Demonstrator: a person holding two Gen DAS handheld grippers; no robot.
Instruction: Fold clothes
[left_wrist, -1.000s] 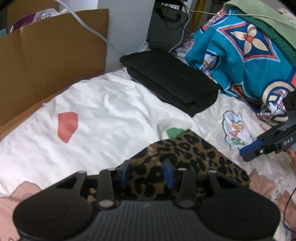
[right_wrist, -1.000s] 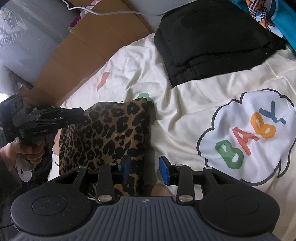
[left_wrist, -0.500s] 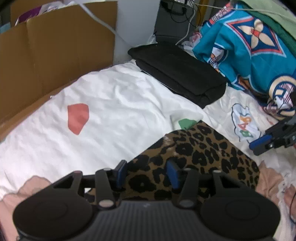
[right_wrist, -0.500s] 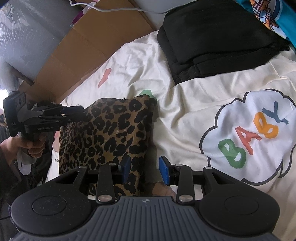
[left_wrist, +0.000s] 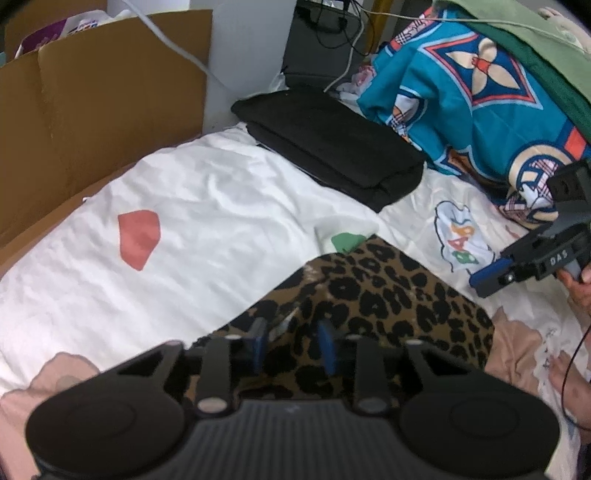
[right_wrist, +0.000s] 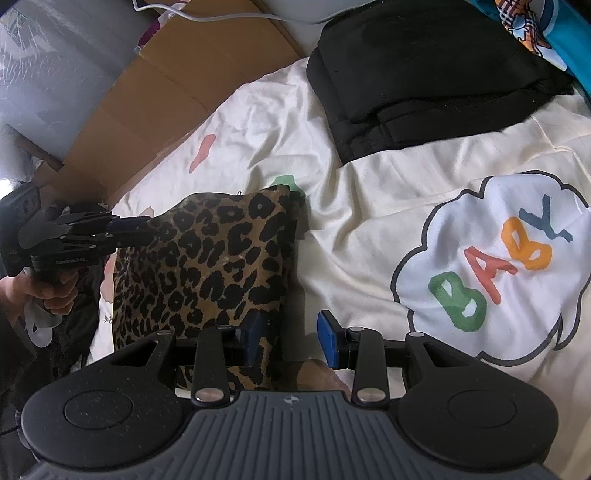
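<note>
A leopard-print garment (left_wrist: 388, 306) lies folded on the white printed bed sheet (left_wrist: 203, 221). My left gripper (left_wrist: 291, 345) is low over its near left edge. Its jaws are closing with a ridge of the leopard cloth between them, and a gap still shows beside the pads. The right wrist view shows that left gripper (right_wrist: 146, 229) at the leopard garment's (right_wrist: 207, 258) left corner. My right gripper (right_wrist: 290, 336) stands open over the garment's right edge, one pad above cloth and one above the sheet. In the left wrist view the right gripper (left_wrist: 484, 277) is at the right, held by a hand (left_wrist: 576, 284).
A folded black garment (left_wrist: 332, 144) lies at the back of the sheet. Behind it on the right is a heap of teal patterned cloth (left_wrist: 461, 92) with green cloth (left_wrist: 535, 48) on top. Cardboard (left_wrist: 92, 103) stands along the left side. Cables hang at the back wall.
The left gripper's jaws widened, then narrowed around the leopard cloth's edge. The right gripper and the garment have kept still.
</note>
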